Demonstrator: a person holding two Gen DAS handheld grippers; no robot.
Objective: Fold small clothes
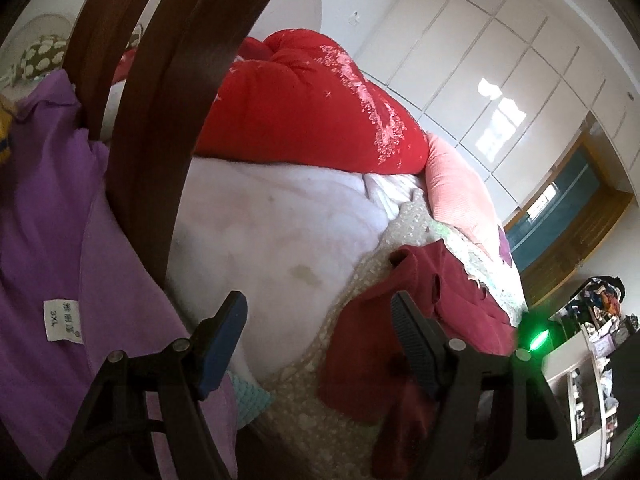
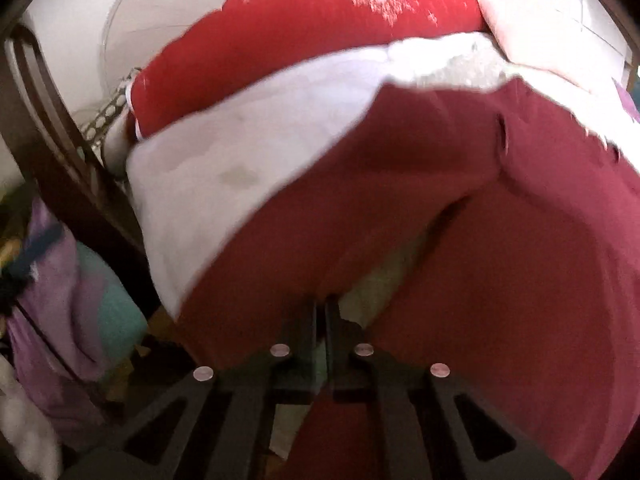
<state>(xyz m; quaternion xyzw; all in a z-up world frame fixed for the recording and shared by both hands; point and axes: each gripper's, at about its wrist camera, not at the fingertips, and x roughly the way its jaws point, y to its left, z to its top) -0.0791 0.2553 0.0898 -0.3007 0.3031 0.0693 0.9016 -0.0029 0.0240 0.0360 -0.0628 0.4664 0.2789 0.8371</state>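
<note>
The right gripper [image 2: 320, 312] is clenched on an edge of the dark red garment [image 2: 460, 220], which drapes ahead of it over the bed [image 1: 320, 392]. The left gripper [image 1: 320, 320] hangs released, the cloth just beside its right finger. One-point pulling could bunch the cloth or slip it free.

- The left gripper [image 1: 318, 320] hangs over the bed [image 1: 304, 392] with its jaws wide apart.
- A dark red garment [image 1: 452, 312] lies crumpled by the right finger.
- A purple garment [image 1: 44, 216] with a 3XL label [image 1: 61, 320] hangs left.
- A red quilt [image 1: 312, 108] sits far, on a white blanket [image 1: 272, 232].
</note>
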